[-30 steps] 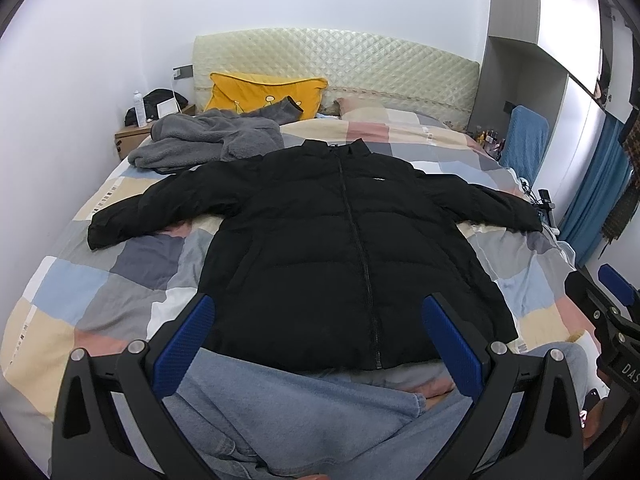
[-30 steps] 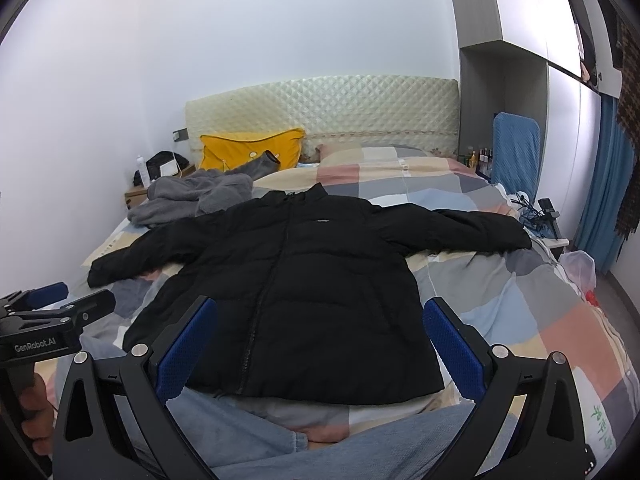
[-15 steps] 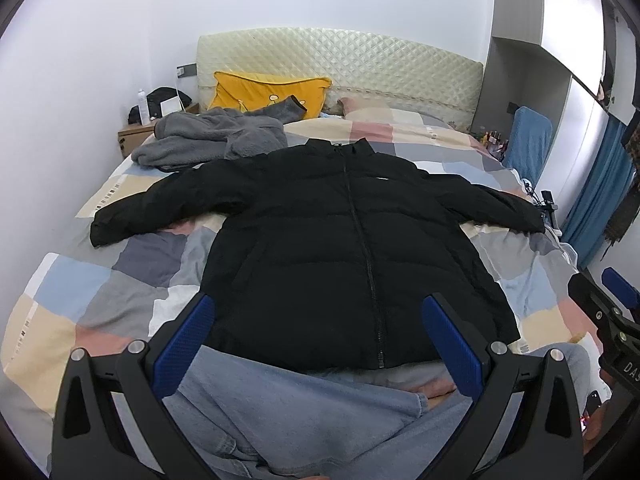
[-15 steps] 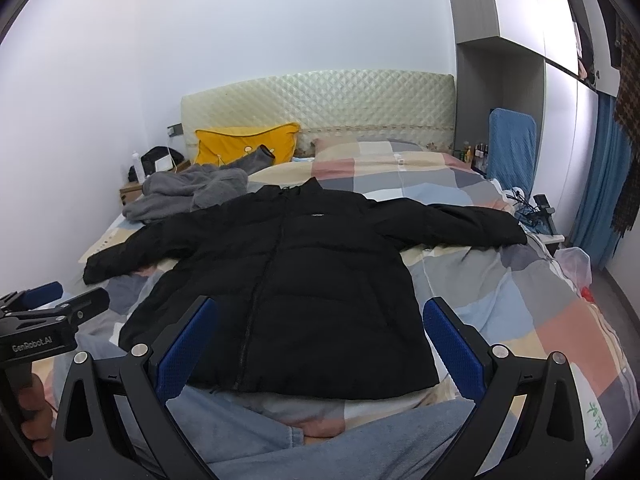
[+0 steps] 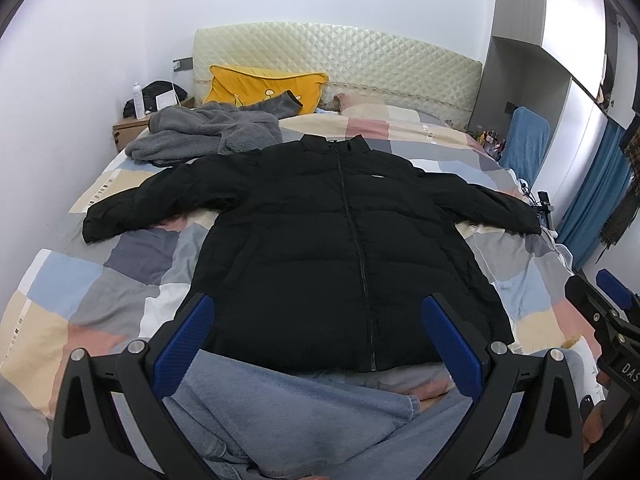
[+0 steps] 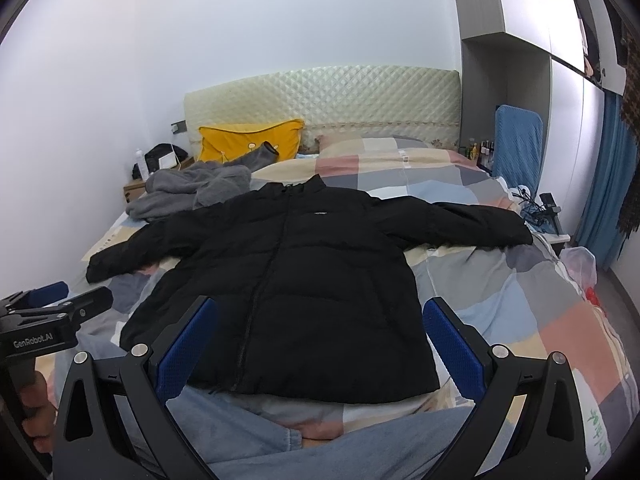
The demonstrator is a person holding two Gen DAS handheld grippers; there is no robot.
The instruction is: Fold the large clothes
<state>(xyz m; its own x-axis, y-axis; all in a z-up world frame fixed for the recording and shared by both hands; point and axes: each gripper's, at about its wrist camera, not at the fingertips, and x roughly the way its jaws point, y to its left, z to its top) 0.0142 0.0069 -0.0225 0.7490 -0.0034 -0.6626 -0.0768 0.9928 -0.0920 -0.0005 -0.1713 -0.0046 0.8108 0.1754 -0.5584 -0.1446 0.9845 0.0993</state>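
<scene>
A black puffer jacket [image 5: 328,240] lies flat, zipped, front up on the patchwork bed [image 5: 80,280], sleeves spread left and right; it also shows in the right wrist view [image 6: 304,280]. My left gripper [image 5: 320,344] is open and empty, held above the jacket's hem. My right gripper [image 6: 320,344] is open and empty too, over the hem. The left gripper shows at the left edge of the right wrist view [image 6: 44,324]. The right gripper shows at the right edge of the left wrist view [image 5: 608,320].
A grey fleece garment [image 5: 208,132] and a yellow pillow [image 5: 260,84] lie near the headboard. A nightstand [image 5: 128,128] stands at the back left. A blue chair [image 6: 516,144] and cables stand right of the bed. The person's jeans-clad legs [image 5: 300,412] lie below the hem.
Both grippers have tilted and shifted slightly, so the view has lifted a little. The jacket has not moved. Both grippers stay open.
</scene>
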